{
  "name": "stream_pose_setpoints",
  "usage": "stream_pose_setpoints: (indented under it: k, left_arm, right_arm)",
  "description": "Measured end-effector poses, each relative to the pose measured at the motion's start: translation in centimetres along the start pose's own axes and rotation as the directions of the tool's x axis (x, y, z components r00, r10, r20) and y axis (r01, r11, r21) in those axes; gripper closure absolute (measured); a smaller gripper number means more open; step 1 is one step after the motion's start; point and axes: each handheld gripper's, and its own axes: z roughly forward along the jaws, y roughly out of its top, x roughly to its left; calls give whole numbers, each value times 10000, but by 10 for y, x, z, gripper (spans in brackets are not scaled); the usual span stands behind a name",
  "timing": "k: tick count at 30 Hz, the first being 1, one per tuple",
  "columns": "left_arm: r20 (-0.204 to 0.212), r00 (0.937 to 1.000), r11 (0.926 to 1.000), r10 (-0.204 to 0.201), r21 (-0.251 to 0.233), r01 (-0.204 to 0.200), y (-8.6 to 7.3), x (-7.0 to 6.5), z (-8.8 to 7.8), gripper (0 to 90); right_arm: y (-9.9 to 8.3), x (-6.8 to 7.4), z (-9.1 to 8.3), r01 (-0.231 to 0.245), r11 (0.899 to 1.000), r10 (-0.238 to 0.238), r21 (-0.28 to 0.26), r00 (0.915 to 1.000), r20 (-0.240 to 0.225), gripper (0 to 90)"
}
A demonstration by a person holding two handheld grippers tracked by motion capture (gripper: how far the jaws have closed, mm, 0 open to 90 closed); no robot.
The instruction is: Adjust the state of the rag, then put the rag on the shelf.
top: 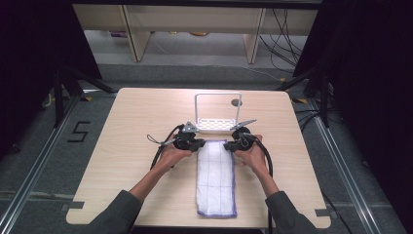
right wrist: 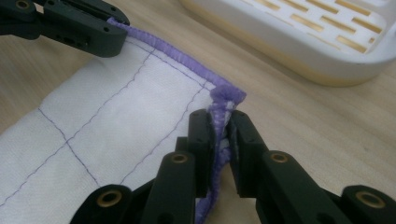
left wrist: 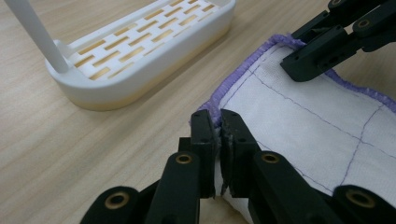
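The cloth (top: pixel 216 178) is lying lengthwise at the frame's lower centre on the table (top: pixel 122 146), its far edge just short of the rack (top: pixel 217 124). The left gripper (top: pixel 197 145) and right gripper (top: pixel 229 145) are each pinching a far corner, fingers (left wrist: pixel 203 135) clamped tight on the purple hem. Bare table is lying open on both sides.

On a pale wooden bench (left wrist: pixel 70 154), the left gripper (left wrist: pixel 218 135) pinched one purple-stitched corner of a white quilted cloth (left wrist: pixel 303 135), its black jaws pressed together on the fabric with the hem bunched between them. The right gripper (left wrist: pixel 303 58) reached in from the upper right and bore on the cloth's far corner, its jaws closed on the purple hem. Just beyond the cloth stood a white slotted tray (left wrist: pixel 140 60) with an upright white post at its near end.
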Motion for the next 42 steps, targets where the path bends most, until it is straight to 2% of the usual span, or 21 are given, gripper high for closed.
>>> stream_pose_setpoints:
  k: [4, 6, 9, 11, 12, 15, 16, 18, 20, 21, 23, 24, 25, 26, 28, 32, 33, 35, 38, 41, 42]
  left_arm:
    - [-43, 9999, 9999, 111, -124, -112, 1, -1, -5, 840]
    - [-20, 9999, 9997, 153, -178, -154, 2, -1, -8, 841]
    - [7, 10000, 9994, 78, -348, -78, 2, 0, -15, 841]
    - [42, 9999, 9984, -96, -549, 98, 2, 1, -20, 841]
    - [11, 10000, 9989, 69, -465, -69, 2, 2, -23, 841]
    - [13, 9999, 9973, -169, -714, 170, 3, 1, -26, 840]
    - [59, 9999, 9976, -98, -680, 102, 4, 1, -28, 839]
    - [-48, 10000, 9973, -87, -734, 84, 5, -1, -28, 839]
    - [88, 10000, 9975, -18, -707, 24, 6, -2, -28, 839]
    - [21, 10000, 9971, -83, -760, 84, 5, -3, -27, 837]
    - [9, 9999, 9985, 169, -514, -168, 5, -2, -28, 837]
    - [-13, 10000, 9984, 64, -568, -65, 5, -4, -28, 837]
    - [-44, 10000, 9983, 42, -582, -45, 5, -5, -28, 838]
    - [73, 9998, 9988, 184, -461, -180, 6, -5, -30, 838]
    - [157, 9998, 9980, 92, -630, -82, 7, -8, -32, 838]
    - [219, 9994, 9979, 276, -587, -262, 13, -10, -40, 838]
    - [236, 9996, 9974, 121, -718, -104, 14, -12, -41, 838]
    - [337, 9992, 9967, 193, -801, -165, 16, -14, -44, 837]
    - [391, 9986, 9961, 355, -826, -322, 20, -17, -49, 837]
    - [408, 9983, 9952, 412, -902, -374, 24, -20, -54, 837]
    - [470, 9980, 9950, 418, -927, -373, 25, -21, -56, 837]
  right_arm:
    - [2, 0, -2, 256, 9996, -256, -101, 9997, 36, 823]
    - [4, 2, -4, 200, 9998, -200, -30, 9998, -25, 826]
    - [6, 2, -3, 373, 9990, -377, -232, 9992, -165, 827]
    - [7, 2, -4, 234, 9994, -243, -267, 9992, -332, 827]
    - [7, 3, -3, 291, 9992, -301, -286, 9990, -344, 828]
    - [8, 6, -5, 501, 9983, -514, -310, 9978, -429, 828]
    - [9, 6, -5, 778, 9961, -792, -417, 9963, -324, 829]
    - [9, 8, -8, 684, 9967, -697, -441, 9972, -281, 828]
    - [9, 8, -10, 686, 9967, -703, -433, 9967, -407, 828]
    - [8, 7, -8, 853, 9939, -874, -701, 9958, -280, 828]
    - [8, 7, -10, 663, 9969, -681, -430, 9968, -419, 828]
    - [7, 7, -9, 883, 9951, -900, -451, 9952, -381, 828]
    - [7, 9, -11, 590, 9973, -602, -444, 9979, -257, 828]
    - [7, 11, -10, 557, 9969, -570, -549, 9981, -222, 828]
    - [7, 12, -12, 665, 9960, -680, -591, 9974, -235, 829]
    - [10, 14, -19, 718, 9953, -749, -653, 9961, -465, 829]
    - [9, 15, -21, 578, 9949, -621, -825, 9968, -507, 829]
    - [10, 17, -25, 471, 9945, -530, -932, 9967, -622, 828]
    - [11, 20, -34, 670, 9940, -728, -861, 9952, -655, 829]
    - [11, 25, -40, 640, 9915, -714, -1131, 9955, -627, 829]
    - [12, 26, -44, 772, 9927, -828, -923, 9949, -581, 829]
